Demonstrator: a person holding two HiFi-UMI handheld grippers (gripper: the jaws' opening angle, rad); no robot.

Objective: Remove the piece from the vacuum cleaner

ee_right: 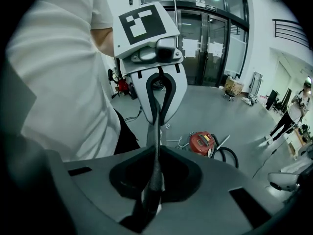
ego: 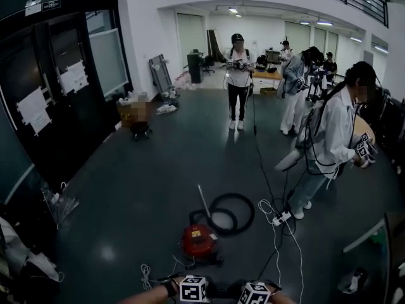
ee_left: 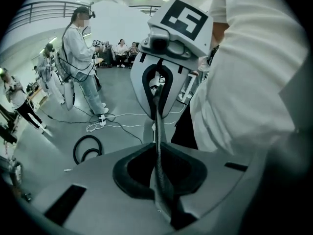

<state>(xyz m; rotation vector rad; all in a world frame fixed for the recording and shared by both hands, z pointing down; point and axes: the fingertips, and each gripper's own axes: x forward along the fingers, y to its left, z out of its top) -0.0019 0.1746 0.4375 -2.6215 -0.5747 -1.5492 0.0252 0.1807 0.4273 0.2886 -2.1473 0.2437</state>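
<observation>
The red vacuum cleaner (ego: 199, 240) stands on the grey floor just ahead of me, and it also shows as the red vacuum cleaner (ee_right: 202, 142) in the right gripper view. Its black hose (ego: 231, 213) lies coiled to the right, with a pale wand (ego: 204, 201) sticking up from it. My left gripper (ego: 193, 289) and right gripper (ego: 254, 293) are held close to my body at the bottom edge, well above the vacuum. They point at each other, tip to tip. Both the left gripper (ee_left: 157, 131) and the right gripper (ee_right: 155, 131) are shut with nothing between the jaws.
A white power strip (ego: 281, 218) and cables lie on the floor right of the hose. A person in white (ego: 335, 132) stands at the right, and several others stand farther back. Dark glass doors (ego: 57, 81) line the left side. A table corner (ego: 370, 233) is at the lower right.
</observation>
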